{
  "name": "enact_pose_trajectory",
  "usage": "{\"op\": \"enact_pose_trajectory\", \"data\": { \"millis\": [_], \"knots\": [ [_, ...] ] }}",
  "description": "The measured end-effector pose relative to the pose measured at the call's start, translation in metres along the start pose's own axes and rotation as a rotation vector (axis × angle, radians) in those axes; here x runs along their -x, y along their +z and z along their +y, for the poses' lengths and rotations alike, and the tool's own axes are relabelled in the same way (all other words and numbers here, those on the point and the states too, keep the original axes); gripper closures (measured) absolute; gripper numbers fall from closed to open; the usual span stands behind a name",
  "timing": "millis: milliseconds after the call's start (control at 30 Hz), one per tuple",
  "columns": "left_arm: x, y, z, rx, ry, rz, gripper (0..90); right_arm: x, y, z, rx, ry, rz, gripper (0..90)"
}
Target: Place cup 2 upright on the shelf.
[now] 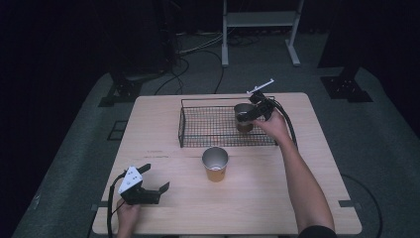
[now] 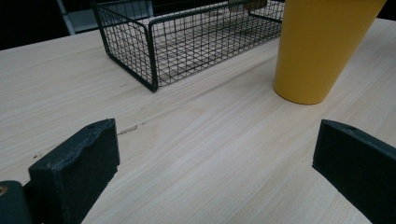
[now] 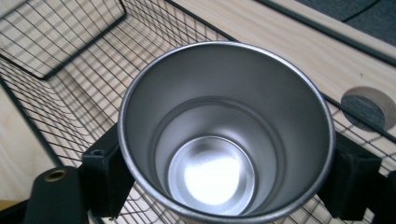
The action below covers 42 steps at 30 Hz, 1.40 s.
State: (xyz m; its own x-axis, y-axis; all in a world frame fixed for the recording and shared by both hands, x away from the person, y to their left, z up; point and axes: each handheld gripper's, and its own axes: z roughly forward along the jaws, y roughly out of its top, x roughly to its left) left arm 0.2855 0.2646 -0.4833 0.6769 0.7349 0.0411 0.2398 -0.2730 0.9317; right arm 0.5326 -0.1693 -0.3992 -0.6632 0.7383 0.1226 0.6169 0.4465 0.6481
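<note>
Gripping steel cup (image 1: 243, 117) by its sides, right tongs (image 1: 255, 113) clamped, cup upright inside wire basket (image 1: 208, 130) at 3 o'clock end. Left tongs (image 1: 148, 186) spread wide, empty, low over table (image 1: 168, 208) at 7 o'clock. Yellow cup (image 1: 215, 164) mid-table, just outside basket.

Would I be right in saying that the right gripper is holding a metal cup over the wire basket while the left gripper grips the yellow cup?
Not quite: the left gripper grips nothing. The left gripper view shows its jaws open, the yellow cup ahead of them. The right gripper does hold the metal cup over the wire basket.
</note>
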Motion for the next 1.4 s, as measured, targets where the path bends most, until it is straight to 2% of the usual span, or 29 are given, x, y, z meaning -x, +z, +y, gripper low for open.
{"op": "enact_pose_trajectory", "data": {
  "millis": [267,467,767,867,1100,1400],
  "knots": [
    [0.0,0.0,0.0,0.0,0.0,0.0,0.0,0.003,0.005,-0.002,-0.03,0.017,-0.024,17.5],
    [0.0,0.0,0.0,0.001,-0.002,0.0,0.0,0.003,0.011,-0.004,-0.045,0.025,-0.024,17.5],
    [0.0,0.0,0.0,0.002,0.001,-0.002,0.0,0.003,0.016,-0.008,-0.059,0.009,-0.069,17.0],
    [0.0,0.0,0.0,0.002,0.0,-0.003,0.0,0.004,0.019,-0.012,-0.076,0.023,-0.066,17.0],
    [0.0,0.0,0.0,0.003,0.001,-0.002,0.0,0.002,0.018,-0.013,-0.096,0.004,-0.088,14.8],
    [0.001,0.0,0.0,0.002,0.004,-0.002,0.0,0.002,0.013,-0.014,-0.087,0.013,-0.07,12.4]
  ]
}}
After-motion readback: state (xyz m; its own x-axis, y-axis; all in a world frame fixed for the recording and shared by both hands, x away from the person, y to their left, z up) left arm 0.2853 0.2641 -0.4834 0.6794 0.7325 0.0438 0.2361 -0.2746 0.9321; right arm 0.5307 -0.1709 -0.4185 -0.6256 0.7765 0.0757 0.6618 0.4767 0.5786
